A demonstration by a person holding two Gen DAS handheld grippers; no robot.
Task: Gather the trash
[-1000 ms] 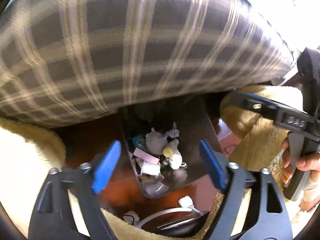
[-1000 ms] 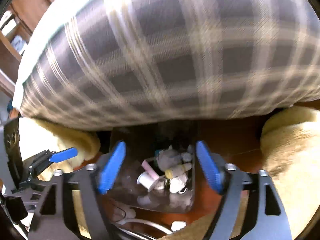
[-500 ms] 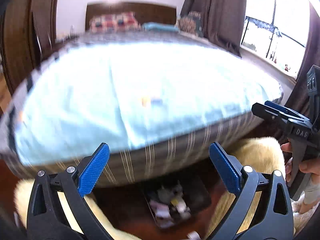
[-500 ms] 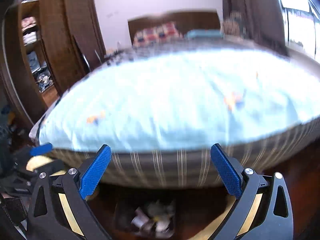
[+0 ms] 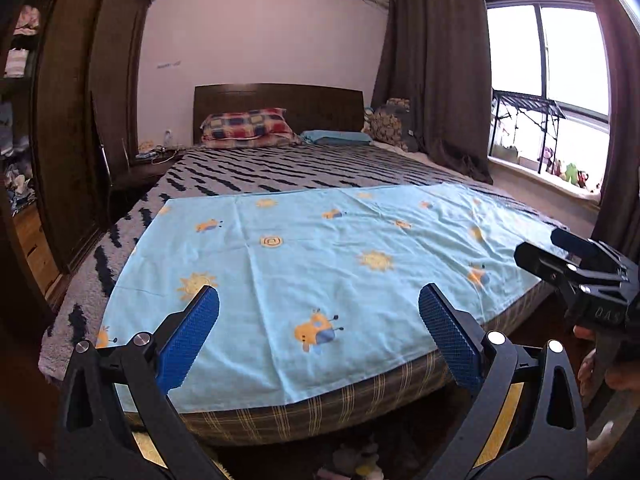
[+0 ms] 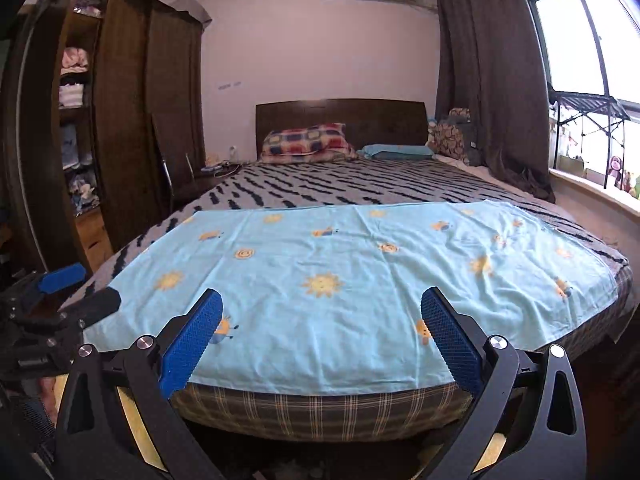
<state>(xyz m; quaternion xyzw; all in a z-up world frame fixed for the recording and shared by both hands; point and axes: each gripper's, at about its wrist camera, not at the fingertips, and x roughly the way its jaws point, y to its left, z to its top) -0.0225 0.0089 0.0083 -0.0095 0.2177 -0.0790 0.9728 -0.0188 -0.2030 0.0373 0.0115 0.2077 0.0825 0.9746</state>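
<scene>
Both hand-held grippers point level across a bed [image 5: 280,172] from its foot edge. The left gripper [image 5: 319,330] has its blue-padded jaws spread wide apart with nothing between them. The right gripper [image 6: 322,334] is likewise spread wide and holds nothing. In the left wrist view the right gripper appears at the right edge, gripped by a hand [image 5: 592,364]; in the right wrist view the left gripper appears at the left edge, one blue pad visible.

A light blue sheet [image 5: 320,264] printed with suns and small orange animals lies flat over the foot half of the bed and hangs slightly over the foot edge. Below it the plaid mattress side [image 6: 320,412] is exposed. The head half of the bed carries a grey cover with black wavy stripes [image 6: 340,188]. At the head edge lie a red-and-blue checked pillow [image 5: 246,126] and, beside it, a flat blue pillow [image 5: 336,137], both against a dark wooden headboard [image 6: 340,114].

The trash [image 5: 356,462] lies on the floor below the foot edge of the bed, between and beneath the left gripper's jaws; only a pale crumpled cluster shows and its individual items cannot be told. In the right wrist view that floor area is too dark to resolve.

A dark wardrobe [image 6: 120,120] stands along the left side, dark curtains [image 5: 436,72] and a window [image 6: 580,40] along the right.
</scene>
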